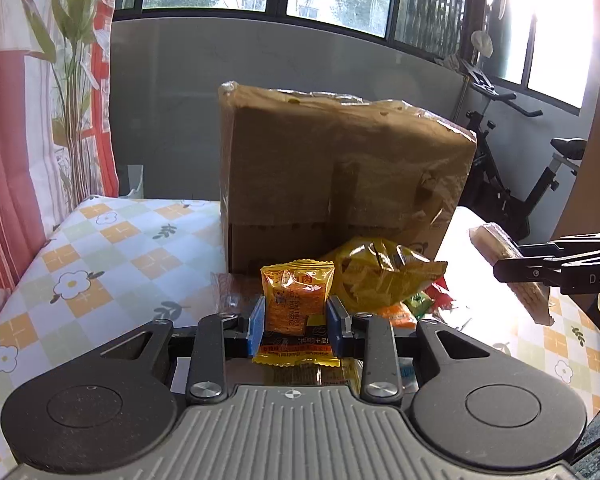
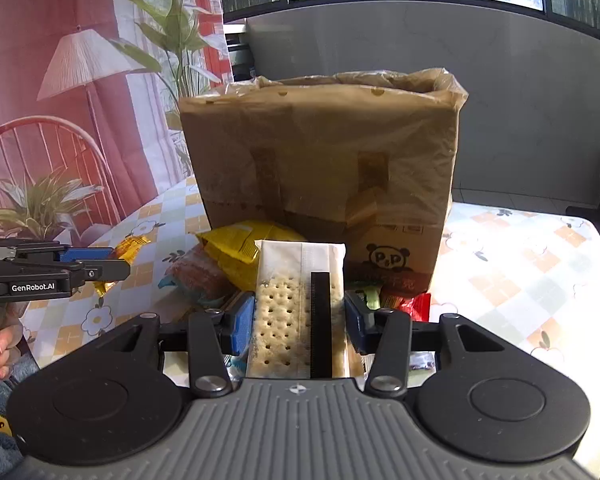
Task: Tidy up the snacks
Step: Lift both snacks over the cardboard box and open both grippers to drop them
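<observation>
Left gripper (image 1: 296,322): jaws clamped on a small orange snack packet (image 1: 297,300), held upright above the desk (image 1: 100,248)
Right gripper (image 2: 298,324): jaws clamped on a cracker pack (image 2: 296,312), blue pads pressing both sides
Cardboard box (image 1: 340,176): upright on the desk, lined with clear plastic
Snack pile (image 1: 380,280): yellow bag and other packets at the foot of the box

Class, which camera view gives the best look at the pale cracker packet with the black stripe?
The right wrist view: the pale cracker packet fills the centre, upright in the right gripper. The left wrist view shows it only side-on at the right edge.
</observation>
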`<action>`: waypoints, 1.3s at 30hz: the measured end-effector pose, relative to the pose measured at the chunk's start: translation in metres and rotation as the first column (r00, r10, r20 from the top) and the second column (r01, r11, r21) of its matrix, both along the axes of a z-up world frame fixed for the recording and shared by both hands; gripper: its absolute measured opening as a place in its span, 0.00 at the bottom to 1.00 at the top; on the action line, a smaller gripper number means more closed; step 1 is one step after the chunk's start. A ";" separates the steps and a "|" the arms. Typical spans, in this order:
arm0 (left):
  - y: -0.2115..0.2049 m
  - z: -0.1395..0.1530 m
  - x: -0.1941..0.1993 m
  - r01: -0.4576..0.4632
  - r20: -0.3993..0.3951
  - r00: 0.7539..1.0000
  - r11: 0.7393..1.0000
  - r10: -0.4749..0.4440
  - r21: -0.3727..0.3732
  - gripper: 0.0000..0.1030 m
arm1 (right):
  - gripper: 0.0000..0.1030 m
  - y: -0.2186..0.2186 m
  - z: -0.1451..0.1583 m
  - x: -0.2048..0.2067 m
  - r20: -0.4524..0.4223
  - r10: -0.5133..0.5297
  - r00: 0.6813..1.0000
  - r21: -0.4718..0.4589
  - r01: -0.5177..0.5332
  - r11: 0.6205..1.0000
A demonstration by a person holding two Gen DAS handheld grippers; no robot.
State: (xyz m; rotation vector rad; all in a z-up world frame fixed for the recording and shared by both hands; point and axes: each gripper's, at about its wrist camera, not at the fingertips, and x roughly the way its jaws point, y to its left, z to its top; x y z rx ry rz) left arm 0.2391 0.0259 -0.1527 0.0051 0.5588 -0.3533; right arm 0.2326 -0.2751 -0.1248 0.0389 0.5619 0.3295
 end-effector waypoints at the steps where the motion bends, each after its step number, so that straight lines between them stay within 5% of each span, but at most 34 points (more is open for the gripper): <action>1: -0.001 0.007 0.004 -0.002 0.020 1.000 1.000 0.002 -0.005 0.33 | 0.47 -0.002 0.006 0.004 0.020 -0.005 1.000 -0.004 0.005 1.000; 17: -0.044 0.099 0.087 0.001 0.253 0.968 1.000 -0.006 0.018 0.33 | 0.47 -0.021 0.077 0.096 0.276 -0.051 0.960 -0.002 0.053 0.999; 27: -0.078 0.104 0.162 -0.030 0.182 0.983 0.996 0.013 0.089 0.33 | 0.48 -0.025 0.063 0.176 0.195 -0.104 0.975 -0.001 0.106 0.994; 31: -0.081 0.096 0.173 -0.049 0.133 0.991 0.992 0.034 0.116 0.42 | 0.63 -0.031 0.058 0.170 0.185 -0.113 0.976 -0.012 0.117 0.993; 39: -0.049 0.095 0.155 -0.054 0.118 0.992 0.998 0.049 0.036 0.48 | 0.64 -0.048 0.059 0.134 0.207 -0.091 0.974 0.057 0.081 0.995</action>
